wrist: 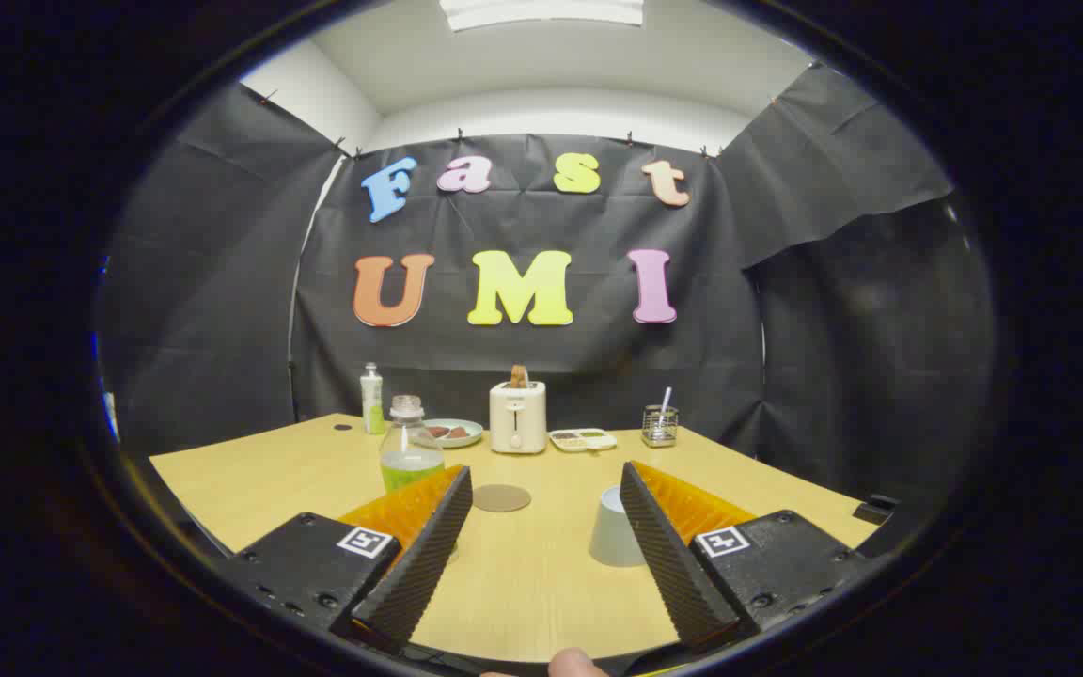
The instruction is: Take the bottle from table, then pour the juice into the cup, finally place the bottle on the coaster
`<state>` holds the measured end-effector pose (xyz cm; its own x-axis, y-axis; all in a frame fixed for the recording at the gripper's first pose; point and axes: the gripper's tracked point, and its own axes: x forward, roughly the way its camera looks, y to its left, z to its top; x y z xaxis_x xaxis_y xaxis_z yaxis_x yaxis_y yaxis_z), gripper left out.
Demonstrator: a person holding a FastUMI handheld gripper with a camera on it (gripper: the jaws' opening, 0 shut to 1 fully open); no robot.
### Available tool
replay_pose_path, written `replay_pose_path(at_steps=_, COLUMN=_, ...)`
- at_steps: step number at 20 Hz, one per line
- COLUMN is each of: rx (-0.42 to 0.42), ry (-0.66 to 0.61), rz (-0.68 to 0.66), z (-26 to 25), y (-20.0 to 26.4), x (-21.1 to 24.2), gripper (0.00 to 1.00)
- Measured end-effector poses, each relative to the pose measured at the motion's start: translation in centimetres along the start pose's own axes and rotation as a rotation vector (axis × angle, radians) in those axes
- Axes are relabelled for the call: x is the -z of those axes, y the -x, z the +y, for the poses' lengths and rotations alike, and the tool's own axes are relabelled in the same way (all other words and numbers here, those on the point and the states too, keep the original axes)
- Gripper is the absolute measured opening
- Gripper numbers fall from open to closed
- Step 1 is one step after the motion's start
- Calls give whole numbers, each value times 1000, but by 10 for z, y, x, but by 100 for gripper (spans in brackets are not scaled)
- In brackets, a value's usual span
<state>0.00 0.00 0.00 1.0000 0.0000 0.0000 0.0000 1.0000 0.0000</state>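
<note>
Ridged tongs on screwed bases (square markers).

Black cloth hangs pinned across the booth's back and sides; above it, white wall and a bright ceiling light panel; a pale wooden bench spreads below, meeting the cloth at its far edge.

The hand-held gripper sits level, fingers spread wide apart and gripping nothing. A fingertip of the person shows at 6 o'clock.
</note>
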Motion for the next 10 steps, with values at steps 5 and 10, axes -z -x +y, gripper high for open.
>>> replay_pose_path(at_steps=5, rx=-16, ry=0, rz=1, z=5, y=-4, x=2, gripper=100)
replay_pose_path(at_steps=10, rx=-19, ry=14, rz=-14, z=10, y=-3, x=-2, gripper=100)
